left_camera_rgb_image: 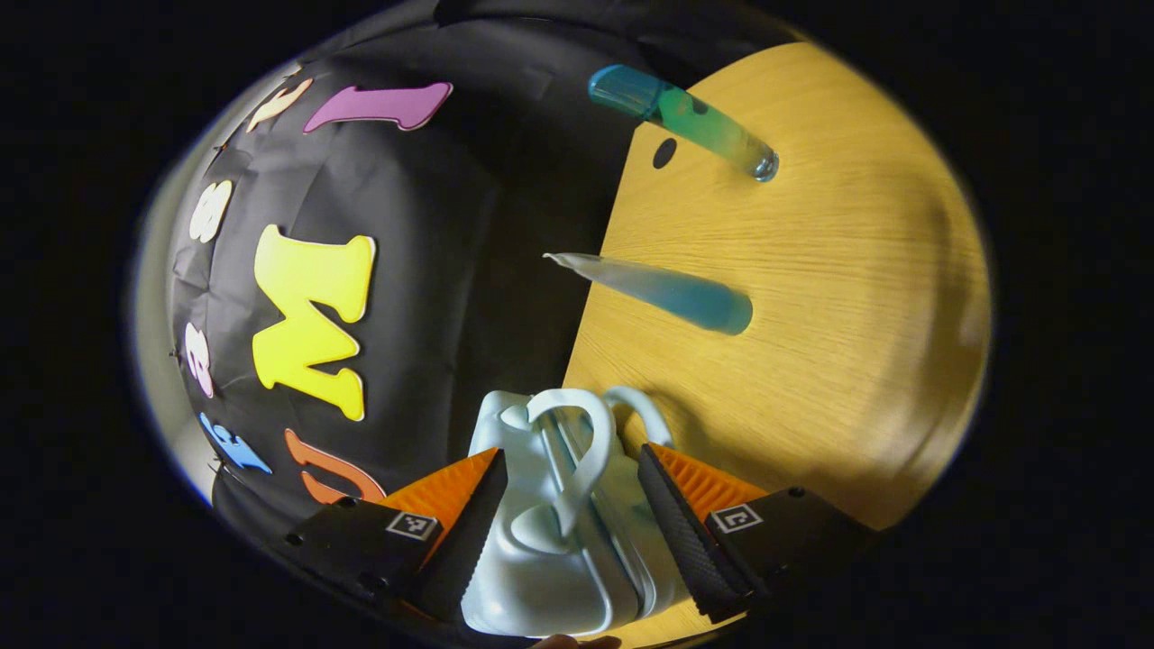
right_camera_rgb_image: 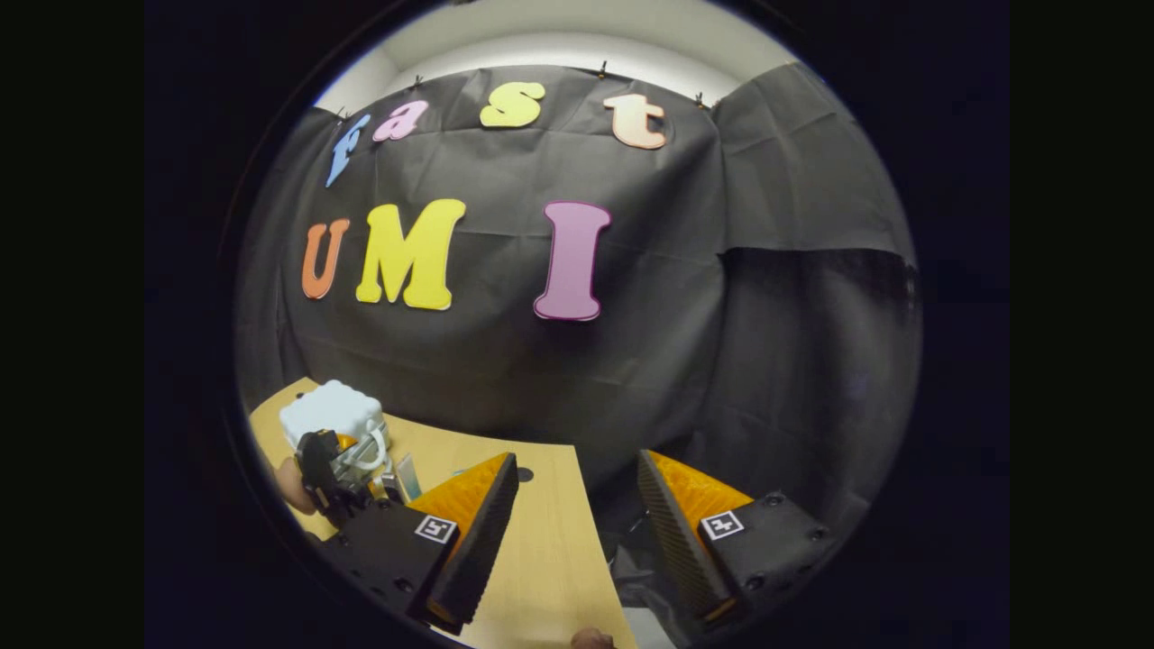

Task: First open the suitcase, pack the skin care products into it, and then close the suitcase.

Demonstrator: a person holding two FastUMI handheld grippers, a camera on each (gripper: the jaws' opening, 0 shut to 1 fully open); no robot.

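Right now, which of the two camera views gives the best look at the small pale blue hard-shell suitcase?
The left gripper view: the small pale blue hard-shell suitcase sits close, between the left gripper's fingers, its white handle and ribbed shell clear. The right gripper view shows it far off on the wooden table, small and partly covered.

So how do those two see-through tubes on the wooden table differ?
The farther tube fades from teal to pale green and ends in a clear round cap; the nearer tube is frosted, with blue at its rounded end and a flat pointed tip. Both lie on the wooden table, unpacked, jutting over its edge.
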